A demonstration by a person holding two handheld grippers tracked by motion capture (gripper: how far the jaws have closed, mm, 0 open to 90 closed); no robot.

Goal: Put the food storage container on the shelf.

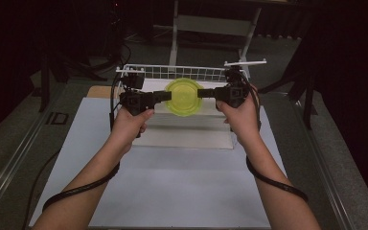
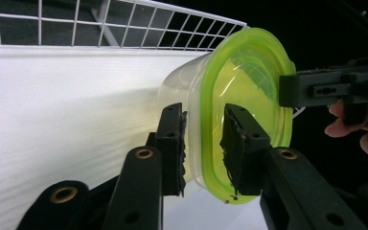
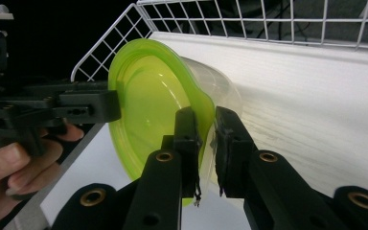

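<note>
Both tools on the clear container with the green lid (image 1: 184, 96), held up off the counter (image 1: 172, 191) in front of the wire rack (image 1: 172, 73). Right tool (image 3: 207, 143) pinches the lid rim. Left tool (image 2: 203, 143) straddles it, jaws slack, not pressing. Lid's on; looks like peeling it's next.

High view overhead facing forward, gripper views close, sharing container (image 1: 184, 97)

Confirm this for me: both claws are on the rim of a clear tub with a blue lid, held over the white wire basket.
Not quite: the lid is yellow-green, not blue, as the left gripper view shows. The rest stands: the left claw and right claw are at opposite sides of the clear tub's rim, over the white wire basket.
</note>
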